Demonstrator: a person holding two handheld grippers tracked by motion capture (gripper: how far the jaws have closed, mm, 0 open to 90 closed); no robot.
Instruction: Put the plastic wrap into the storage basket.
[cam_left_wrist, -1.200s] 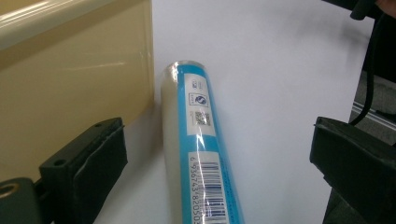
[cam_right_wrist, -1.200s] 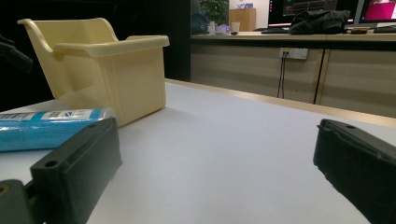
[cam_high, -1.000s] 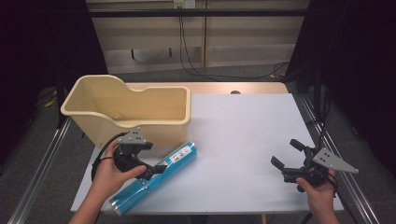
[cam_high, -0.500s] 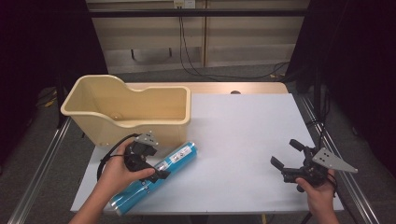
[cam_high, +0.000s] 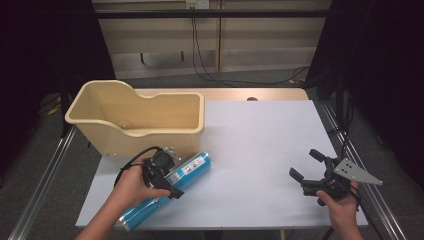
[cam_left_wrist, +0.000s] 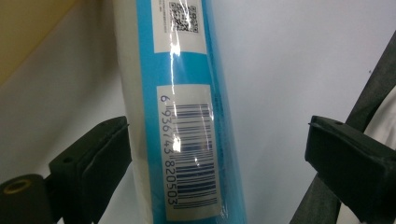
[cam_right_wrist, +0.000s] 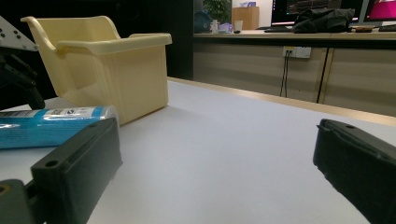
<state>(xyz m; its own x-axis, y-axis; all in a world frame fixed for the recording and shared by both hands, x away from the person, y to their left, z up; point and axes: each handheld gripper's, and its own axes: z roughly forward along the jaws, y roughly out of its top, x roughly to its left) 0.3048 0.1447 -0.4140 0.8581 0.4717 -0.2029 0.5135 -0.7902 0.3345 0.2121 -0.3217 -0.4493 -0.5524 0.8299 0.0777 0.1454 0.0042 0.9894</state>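
High view: lower left of the frame, the left tool (cam_high: 167, 176) sits over the blue roll (cam_high: 170, 187), which lies slantwise on the white counter (cam_high: 260, 145) just in front of the cream bin (cam_high: 135, 117); lower right, the right tool (cam_high: 312, 170) gapes wide, holding nothing

Left gripper view: jaws just been closing — the roll (cam_left_wrist: 187, 116) stands between them, one pad near, the other clear

Right gripper view: jaws wide — bin (cam_right_wrist: 112, 65) upper left

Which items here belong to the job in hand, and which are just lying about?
In the job:
- blue tube
- left gripper, jaws closing around it, one pad not yet touching
- cream bin, probably

Idle:
- right gripper, open
- wall cables
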